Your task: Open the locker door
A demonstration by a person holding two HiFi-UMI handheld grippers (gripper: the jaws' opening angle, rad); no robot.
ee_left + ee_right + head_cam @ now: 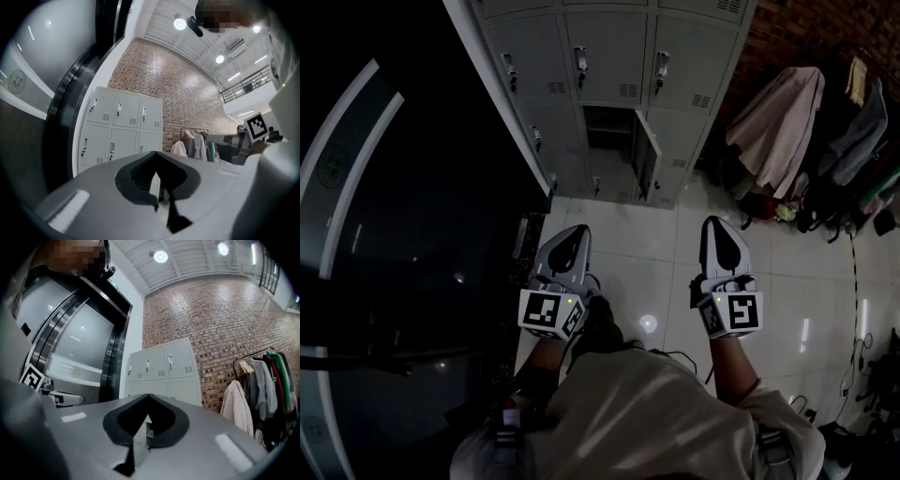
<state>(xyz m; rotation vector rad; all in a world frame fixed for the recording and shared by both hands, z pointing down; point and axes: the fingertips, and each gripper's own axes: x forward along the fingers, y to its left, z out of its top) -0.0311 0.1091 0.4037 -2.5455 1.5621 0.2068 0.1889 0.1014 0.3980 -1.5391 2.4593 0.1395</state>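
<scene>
Already the upright locker door [646, 155] stands swung outward, edge toward the person; left gripper [574, 234] and right gripper [716, 230] both closed, empty.

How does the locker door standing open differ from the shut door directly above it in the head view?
The open door swings outward, nearly edge-on; the closed door lies flush, facing us. The open door exposes a dark compartment; the closed door hides its own. The closed door shows its handle and vent; the open door's are not clear. Both are pale grey.
</scene>
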